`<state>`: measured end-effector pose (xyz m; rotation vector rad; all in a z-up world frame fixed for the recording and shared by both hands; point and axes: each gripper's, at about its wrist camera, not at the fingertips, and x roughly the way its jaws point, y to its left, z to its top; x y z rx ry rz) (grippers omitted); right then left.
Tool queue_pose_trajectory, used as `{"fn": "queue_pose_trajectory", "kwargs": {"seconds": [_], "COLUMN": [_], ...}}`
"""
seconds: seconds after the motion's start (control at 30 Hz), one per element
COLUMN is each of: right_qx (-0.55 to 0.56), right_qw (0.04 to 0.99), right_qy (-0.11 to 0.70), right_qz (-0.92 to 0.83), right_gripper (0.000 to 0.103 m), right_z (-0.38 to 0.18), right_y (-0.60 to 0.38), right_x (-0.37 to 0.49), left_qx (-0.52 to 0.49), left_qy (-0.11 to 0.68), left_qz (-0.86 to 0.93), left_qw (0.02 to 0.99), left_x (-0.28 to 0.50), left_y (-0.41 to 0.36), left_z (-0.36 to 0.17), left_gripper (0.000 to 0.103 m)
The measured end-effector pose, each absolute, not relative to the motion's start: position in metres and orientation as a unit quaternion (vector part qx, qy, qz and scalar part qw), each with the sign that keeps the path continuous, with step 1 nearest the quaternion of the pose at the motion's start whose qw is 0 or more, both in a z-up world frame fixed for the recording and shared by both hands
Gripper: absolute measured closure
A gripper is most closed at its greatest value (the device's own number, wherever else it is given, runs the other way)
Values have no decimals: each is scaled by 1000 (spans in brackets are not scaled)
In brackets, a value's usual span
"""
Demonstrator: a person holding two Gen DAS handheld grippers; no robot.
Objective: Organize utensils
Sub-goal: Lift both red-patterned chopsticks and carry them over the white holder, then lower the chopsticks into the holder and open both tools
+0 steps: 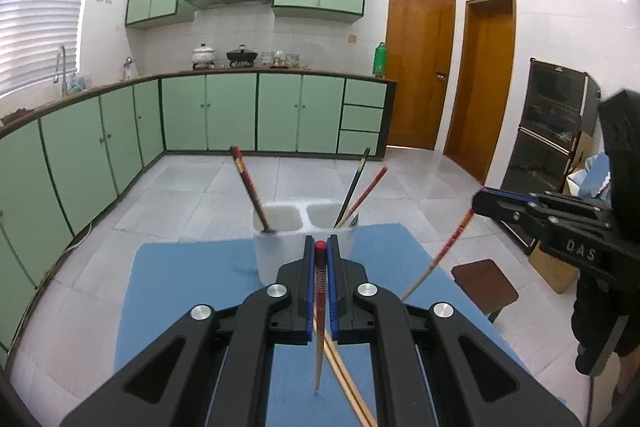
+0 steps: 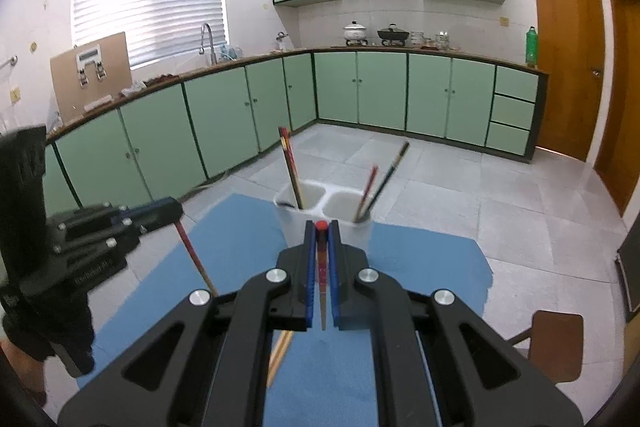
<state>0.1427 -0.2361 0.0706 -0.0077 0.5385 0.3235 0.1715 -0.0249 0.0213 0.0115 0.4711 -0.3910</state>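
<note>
Chopsticks (image 1: 320, 291) pinched between both tongs (image 1: 320, 247) — holder (image 1: 280, 251) just beyond.

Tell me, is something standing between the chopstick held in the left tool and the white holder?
Nothing visible does. The left tool holds a red-tipped chopstick upright, and only bare blue mat lies before the white holder. The loose chopsticks lie nearer, under the tool.

Blue work surface and what rests on it.
You see a blue-covered table (image 1: 192, 291) standing on a grey tiled floor (image 1: 192, 195). At its far edge stands a white two-compartment holder (image 1: 280, 251), upright. Nearer you, a pair of pale wooden chopsticks (image 1: 352, 387) lies flat on the blue, partly hidden by the tool.
</note>
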Motion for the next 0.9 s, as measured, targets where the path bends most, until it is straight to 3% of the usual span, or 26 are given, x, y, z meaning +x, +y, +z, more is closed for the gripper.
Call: {"fn": "queue_pose_trajectory", "kwargs": {"seconds": [0.57,0.9], "right_qx": [-19,-25], "right_qw": [973,961], "right_qy": [182,244], "right_qz": [142,130], "right_gripper": [98,98], "right_z": [161,116], "right_y": [-230,-225], "right_x": [226,293], "left_qx": [5,5], "left_qy": [100,162], "left_qz": [-183,-170], "left_qw": [978,972], "left_x": [256,330], "left_y": [-40,-55], "left_z": [122,67], "left_gripper": [97,97]}}
